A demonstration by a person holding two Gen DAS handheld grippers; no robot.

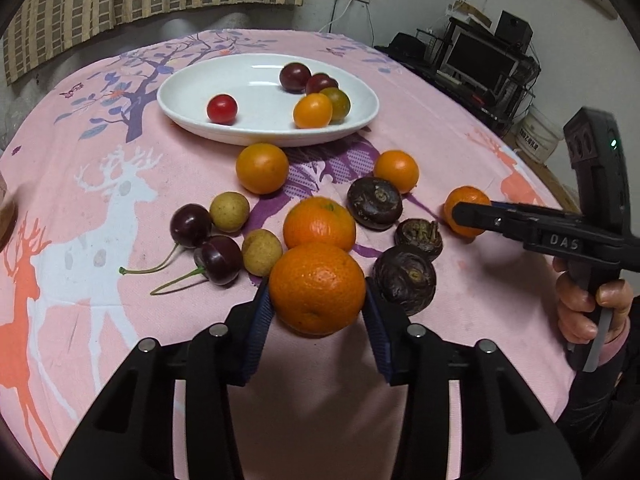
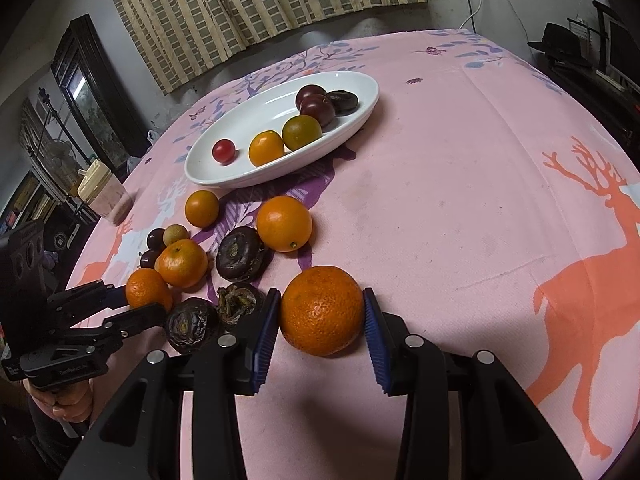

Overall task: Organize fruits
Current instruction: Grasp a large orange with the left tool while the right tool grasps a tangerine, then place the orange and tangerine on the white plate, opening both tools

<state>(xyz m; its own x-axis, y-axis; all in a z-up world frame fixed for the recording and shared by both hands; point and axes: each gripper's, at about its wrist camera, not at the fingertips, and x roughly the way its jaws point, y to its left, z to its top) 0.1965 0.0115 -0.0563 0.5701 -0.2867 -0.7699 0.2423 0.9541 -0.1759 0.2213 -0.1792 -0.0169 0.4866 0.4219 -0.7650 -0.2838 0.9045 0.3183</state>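
1. The white oval plate (image 1: 192, 118) served as the landmark; it sat on the pink deer-print tablecloth (image 1: 100, 208) toward the far side of the table.
2. Left of the plate's near edge and closer to the cameras lay two dark cherries (image 1: 191, 225) with stems, and just beside them two tan longans (image 1: 229, 212).
3. On the plate, from left to right, lay a red cherry tomato (image 1: 222, 109), an orange tomato (image 1: 312, 110), a greenish tomato (image 1: 338, 102) touching it, and two dark purple tomatoes (image 1: 295, 77) behind.
4. Just in front of the plate's near rim sat a smooth orange fruit (image 1: 262, 168), with a second one (image 1: 397, 171) off to its right.
5. Further from the plate, toward the cameras, the left gripper (image 1: 318, 300) was clenched on a mandarin (image 1: 317, 289), both blue pads (image 1: 262, 312) pressing its sides; another mandarin (image 1: 319, 223) touched it from behind.
6. Right of that, three dark water chestnuts (image 1: 374, 203) lay clustered near one another.
7. Farthest right of the plate, the right gripper (image 2: 322, 314) grasped its own mandarin (image 2: 322, 310) between blue pads (image 2: 267, 336), the fruit low at the cloth; whether it rested there I could not tell.
8. A hand (image 1: 582, 304) gripped the right gripper's handle.
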